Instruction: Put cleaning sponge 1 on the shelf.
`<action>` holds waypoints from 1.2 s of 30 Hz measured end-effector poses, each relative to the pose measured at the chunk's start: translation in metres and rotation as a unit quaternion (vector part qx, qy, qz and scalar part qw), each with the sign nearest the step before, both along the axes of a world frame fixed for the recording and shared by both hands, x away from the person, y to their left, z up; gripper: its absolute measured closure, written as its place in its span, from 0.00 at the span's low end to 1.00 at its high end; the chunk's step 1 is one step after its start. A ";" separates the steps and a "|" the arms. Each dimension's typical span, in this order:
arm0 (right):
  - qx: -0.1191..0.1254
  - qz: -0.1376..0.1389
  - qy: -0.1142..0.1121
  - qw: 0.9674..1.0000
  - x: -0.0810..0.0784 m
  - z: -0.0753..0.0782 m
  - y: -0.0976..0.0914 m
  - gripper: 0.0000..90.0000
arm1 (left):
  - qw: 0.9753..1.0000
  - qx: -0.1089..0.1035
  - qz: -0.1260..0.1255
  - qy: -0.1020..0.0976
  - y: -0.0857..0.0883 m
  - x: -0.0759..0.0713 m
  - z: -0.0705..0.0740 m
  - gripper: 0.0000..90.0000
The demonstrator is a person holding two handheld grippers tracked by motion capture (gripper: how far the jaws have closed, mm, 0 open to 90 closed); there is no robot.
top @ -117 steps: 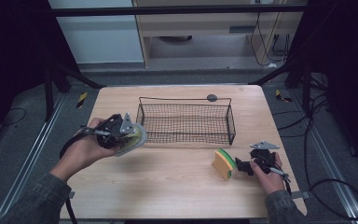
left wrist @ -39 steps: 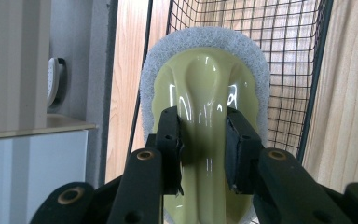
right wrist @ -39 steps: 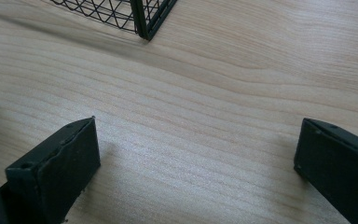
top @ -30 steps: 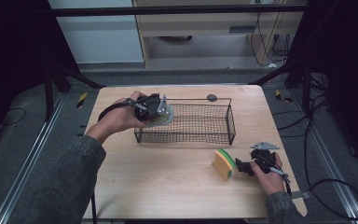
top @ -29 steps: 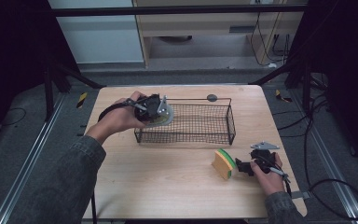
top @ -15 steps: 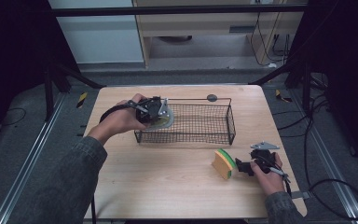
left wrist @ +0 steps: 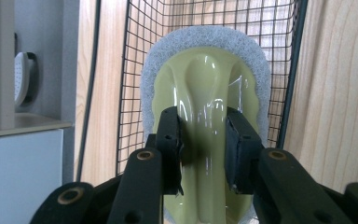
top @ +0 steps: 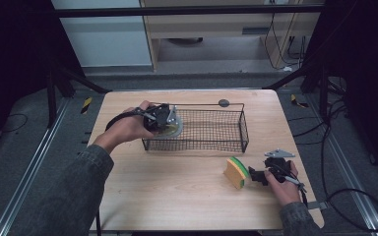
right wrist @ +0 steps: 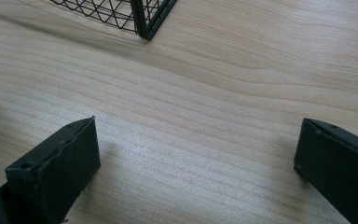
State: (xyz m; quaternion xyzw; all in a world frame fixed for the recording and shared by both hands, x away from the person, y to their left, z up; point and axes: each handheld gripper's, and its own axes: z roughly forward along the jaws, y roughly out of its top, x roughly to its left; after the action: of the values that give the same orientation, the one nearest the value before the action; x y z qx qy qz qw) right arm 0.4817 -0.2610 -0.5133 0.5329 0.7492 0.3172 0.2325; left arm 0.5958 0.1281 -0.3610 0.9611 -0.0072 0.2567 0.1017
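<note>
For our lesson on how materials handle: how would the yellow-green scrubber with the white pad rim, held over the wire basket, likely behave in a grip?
The scrubber has a glossy moulded handle, so it is probably stiff yet slippery. The left gripper pinches its raised ridge, which likely stops it twisting. Its fuzzy white rim looks soft and light, and might snag on the basket mesh.

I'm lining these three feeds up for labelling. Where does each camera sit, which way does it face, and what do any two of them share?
High view: above the person's side, looking forward and down on the table; both forearms show.
Left gripper view: on the left gripper, looking along its jaws at the scrubber against the wire basket.
Right gripper view: on the right gripper, open jaws over bare wood.
Shared: the wire basket appears in all three.
</note>
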 end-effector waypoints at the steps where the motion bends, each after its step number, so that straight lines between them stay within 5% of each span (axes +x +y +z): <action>1: 0.000 -0.001 0.001 1.000 0.000 0.000 0.000 0.00 | 1.000 0.000 0.003 0.002 0.000 0.000 -0.002 0.78; 24: 0.002 -0.002 0.002 1.000 0.000 0.000 0.000 0.00 | 0.999 0.005 0.016 0.028 0.001 0.008 -0.015 0.78; 36: 0.004 -0.002 0.003 1.000 0.000 0.000 0.001 0.00 | 0.998 0.003 0.028 0.063 0.002 0.019 -0.031 0.78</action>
State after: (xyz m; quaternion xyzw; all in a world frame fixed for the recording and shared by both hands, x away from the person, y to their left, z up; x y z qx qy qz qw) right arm 0.4815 -0.2605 -0.5129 0.5367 0.7473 0.3180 0.2288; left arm 0.6145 0.1305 -0.3923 0.9756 0.0258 0.1979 0.0915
